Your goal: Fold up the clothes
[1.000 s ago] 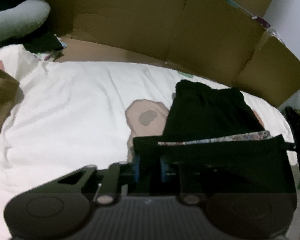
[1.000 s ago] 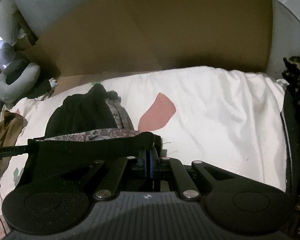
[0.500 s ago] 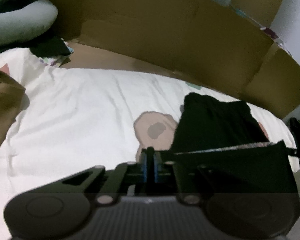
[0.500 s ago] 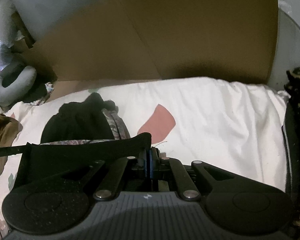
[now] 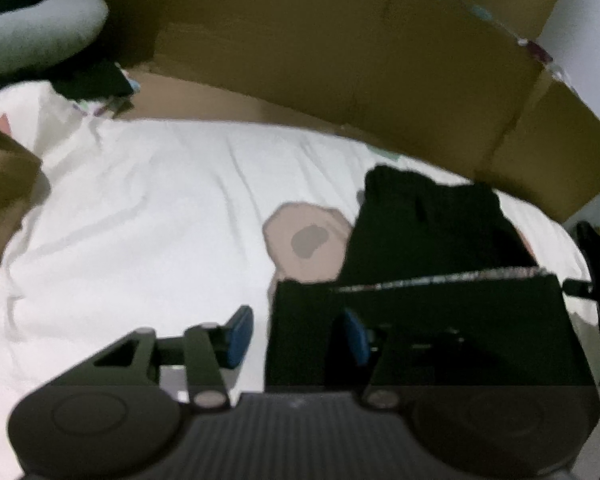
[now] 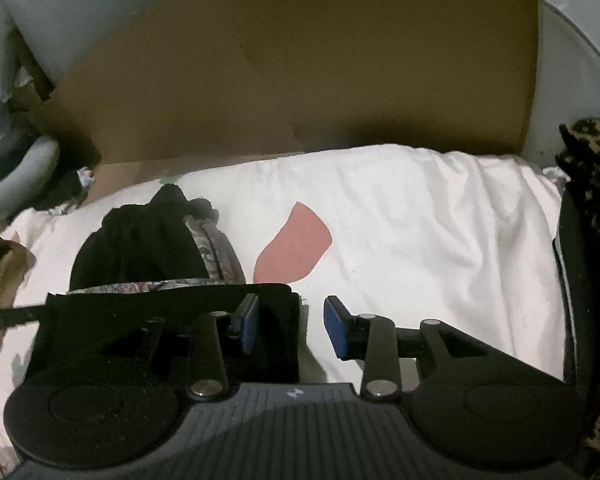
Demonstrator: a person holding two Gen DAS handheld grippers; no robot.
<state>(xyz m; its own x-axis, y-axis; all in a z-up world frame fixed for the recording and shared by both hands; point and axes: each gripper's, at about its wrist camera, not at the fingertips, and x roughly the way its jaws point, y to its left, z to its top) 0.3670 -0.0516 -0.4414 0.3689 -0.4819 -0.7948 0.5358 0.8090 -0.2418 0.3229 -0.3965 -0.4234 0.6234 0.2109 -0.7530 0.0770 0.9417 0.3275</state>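
On the bed's white sheet [image 5: 140, 216] lies a black garment [image 5: 428, 232], and the near edge of it is doubled over into a flat band. Both tools sit at that folded band, one at each end.

The left tool [image 5: 296, 336] has its jaws opening. Its blue pads [image 5: 238, 334] stand apart, and the band's left corner lies between them without being pinched. Further right, the right tool [image 6: 290, 326] is opening as well. The band's right corner lies just inside its left pad [image 6: 249, 322], while the sheet shows through the rest of the gap, so neither tool has hold of anything.

The risk from here, as I judge it, is that soft cloth clings to a pad as the tools draw back, which would drag a corner up and spoil the fold. A tool pulled away low could also rake the top layer sideways. And the fold may simply spring open if the cloth is bulky.

The garment is black, with a patterned lining showing as a thin strip [image 6: 148, 286] along the fold line. Its far part is bunched and humped, not flat, lying near the cardboard wall [image 5: 340, 60]. It covers part of a pinkish patch [image 5: 304, 240] printed on the sheet. The folded edge looks fairly straight from end to end.
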